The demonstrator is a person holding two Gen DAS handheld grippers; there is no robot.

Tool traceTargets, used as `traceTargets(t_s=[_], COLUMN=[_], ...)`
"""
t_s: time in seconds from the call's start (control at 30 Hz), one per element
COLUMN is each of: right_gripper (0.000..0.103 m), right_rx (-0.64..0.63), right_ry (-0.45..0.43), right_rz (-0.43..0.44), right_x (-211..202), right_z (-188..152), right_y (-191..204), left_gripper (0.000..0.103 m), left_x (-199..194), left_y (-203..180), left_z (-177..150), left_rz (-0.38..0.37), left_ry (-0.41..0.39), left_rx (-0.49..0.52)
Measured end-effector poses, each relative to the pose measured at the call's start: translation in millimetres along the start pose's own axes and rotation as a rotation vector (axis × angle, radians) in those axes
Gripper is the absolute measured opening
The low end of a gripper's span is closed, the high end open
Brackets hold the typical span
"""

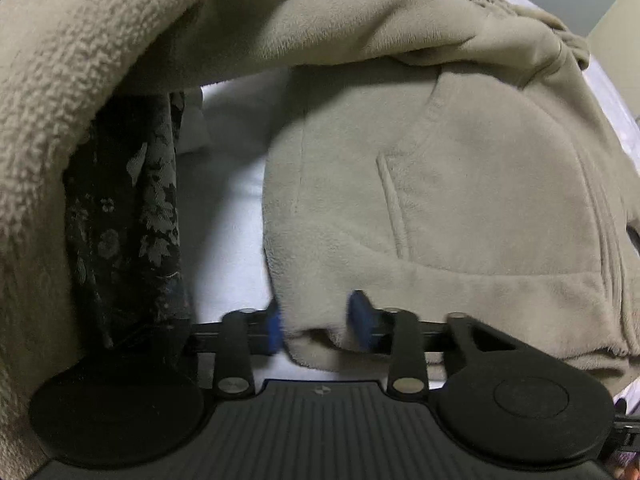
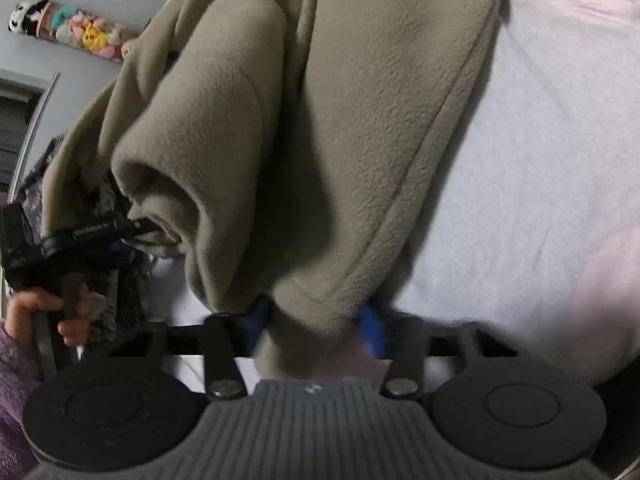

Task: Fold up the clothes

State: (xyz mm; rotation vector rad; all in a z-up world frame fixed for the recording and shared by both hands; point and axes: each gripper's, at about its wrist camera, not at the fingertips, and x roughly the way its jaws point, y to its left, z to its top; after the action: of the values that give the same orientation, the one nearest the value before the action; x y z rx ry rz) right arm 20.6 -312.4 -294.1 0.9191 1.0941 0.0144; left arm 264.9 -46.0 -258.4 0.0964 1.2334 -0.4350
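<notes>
**Fleece jacket gripped at both ends, held over the bed**

Left gripper (image 1: 316, 322): blue fingers (image 1: 274, 326) are clamped on the hem edge of the beige fleece jacket (image 1: 460, 200). Fabric is bunched between the two pads. From the left wrist view, the jacket body with a slanted pocket slit (image 1: 392, 208) is spread ahead of the gripper, and a thick fold of the same fleece is arched overhead from upper left to upper right.

Right gripper (image 2: 316, 320): closed on another edge of the jacket (image 2: 320, 140), with fleece pinched between the blue fingers (image 2: 370, 330). The jacket is draped up and away from the jaws in heavy folds.

The jacket is seen above a white sheet (image 2: 540, 180), which shows pale pink patches at right. Whether the lower part is resting on the sheet cannot be told.

A dark floral-print fabric (image 1: 124, 220) is seen hanging at left, just beside the jacket. In the right wrist view, the left gripper's handle is held by a hand (image 2: 48, 316) with a purple sleeve (image 2: 14, 380). A row of plush toys (image 2: 76, 32) is seen on the grey wall behind.
</notes>
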Motion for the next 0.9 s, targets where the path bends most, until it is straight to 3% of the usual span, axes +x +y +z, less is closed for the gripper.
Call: traceTargets(t_s=[0.07,0.27,0.47,0.7,0.87,0.9], right_gripper=[0.029,0.023,0.022,0.019,0.019,0.019], right_rx=[0.036,0.002,0.044,0.021,-0.007,-0.004], right_ry=[-0.018,-0.118,-0.283,-0.484,-0.544,-0.525], right_rz=[0.034,0.068,0.088,0.142,0.094,0.079], right_x=[-8.0,-68.1,-183.2,-313.0,-379.6,-374.8], right_z=[0.2,2.7,35.2,41.6,25.3,20.6], right_y=[-5.8,-8.4,-46.6,-62.9,-75.7,-80.1], left_gripper=[0.014,0.012,0.011,0.010,0.010,0.010], left_x=[-5.9,-66.3,-151.6,-218.8,-251.0,-247.7], left_y=[-2.4,-17.7,-40.9,-90.6,-100.6,-100.0], left_z=[0.6,-0.5,-5.4,-36.1,-81.6,-87.9], left_rz=[-0.001,-0.020,-0.105,-0.274,-0.306,-0.307], left_ry=[-0.018,-0.139,-0.263,-0.313,-0.308,-0.291], left_rx=[-0.004,0.044,0.080,0.164,0.202,0.194])
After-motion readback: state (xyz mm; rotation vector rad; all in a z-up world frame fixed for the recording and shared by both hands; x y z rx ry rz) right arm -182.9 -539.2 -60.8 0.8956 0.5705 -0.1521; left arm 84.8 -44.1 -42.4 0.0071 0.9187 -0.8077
